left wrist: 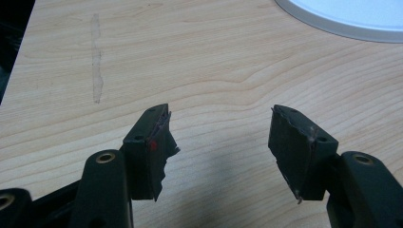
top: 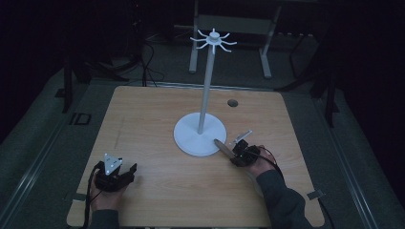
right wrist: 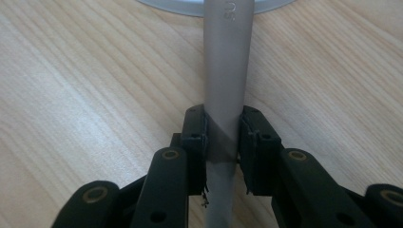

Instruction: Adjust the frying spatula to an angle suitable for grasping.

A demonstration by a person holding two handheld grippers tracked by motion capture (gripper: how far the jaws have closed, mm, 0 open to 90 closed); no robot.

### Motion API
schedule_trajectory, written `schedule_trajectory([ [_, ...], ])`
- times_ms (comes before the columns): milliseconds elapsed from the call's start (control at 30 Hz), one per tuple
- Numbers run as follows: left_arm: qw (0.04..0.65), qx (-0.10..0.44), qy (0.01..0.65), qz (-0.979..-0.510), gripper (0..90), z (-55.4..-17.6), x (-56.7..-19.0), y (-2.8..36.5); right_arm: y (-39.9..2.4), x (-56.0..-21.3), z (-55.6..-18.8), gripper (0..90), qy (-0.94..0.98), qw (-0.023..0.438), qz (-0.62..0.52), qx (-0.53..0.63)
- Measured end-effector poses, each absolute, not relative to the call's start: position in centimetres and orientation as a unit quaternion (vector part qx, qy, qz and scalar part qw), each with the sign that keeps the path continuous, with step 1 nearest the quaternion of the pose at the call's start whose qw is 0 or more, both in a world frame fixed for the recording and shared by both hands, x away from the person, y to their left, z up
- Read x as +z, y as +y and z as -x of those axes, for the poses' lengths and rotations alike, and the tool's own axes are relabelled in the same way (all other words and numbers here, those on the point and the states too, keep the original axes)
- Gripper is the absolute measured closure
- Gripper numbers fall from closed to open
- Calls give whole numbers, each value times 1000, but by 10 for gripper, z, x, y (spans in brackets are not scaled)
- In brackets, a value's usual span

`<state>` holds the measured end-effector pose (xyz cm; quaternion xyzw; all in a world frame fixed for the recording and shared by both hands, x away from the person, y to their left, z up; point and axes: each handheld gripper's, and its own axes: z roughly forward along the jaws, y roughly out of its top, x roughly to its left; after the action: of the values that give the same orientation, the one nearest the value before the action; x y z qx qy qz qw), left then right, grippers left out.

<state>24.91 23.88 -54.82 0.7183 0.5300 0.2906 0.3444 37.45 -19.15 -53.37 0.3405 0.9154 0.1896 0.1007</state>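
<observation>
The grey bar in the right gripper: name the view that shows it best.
The right gripper view: the grey bar runs up the middle, clamped between the right gripper jaws. The high view shows it small and dim beside the white stand's base.

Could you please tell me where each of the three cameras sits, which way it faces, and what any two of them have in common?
High view: above the person's side, looking forward and down on the wooden table; both forearms, left gripper and right gripper show.
Left gripper view: rides the left gripper, looking along its open jaws over bare tabletop toward the white stand base.
Right gripper view: rides the right gripper, jaws closed on a grey bar pointing at the base.
Shared: all three show the stand base and tabletop.
</observation>
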Motion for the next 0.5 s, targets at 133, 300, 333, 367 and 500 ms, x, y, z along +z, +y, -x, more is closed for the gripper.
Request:
schedule_trajectory([
  [133,344,290,531,-718,400,-250,-548,239,-193,-534,-373,737,912,107,-343,198],
  [300,346,291,531,-717,400,-249,-548,239,-196,-534,-373,736,908,112,-349,205],
  [333,346,291,531,-717,400,-249,-548,239,-197,-533,-373,736,906,112,-351,208],
  [367,346,290,531,-717,399,-250,-548,239,-197,-533,-373,736,905,113,-352,210],
  [500,347,290,531,-717,399,-250,-548,239,-199,-530,-372,737,902,117,-355,218],
])
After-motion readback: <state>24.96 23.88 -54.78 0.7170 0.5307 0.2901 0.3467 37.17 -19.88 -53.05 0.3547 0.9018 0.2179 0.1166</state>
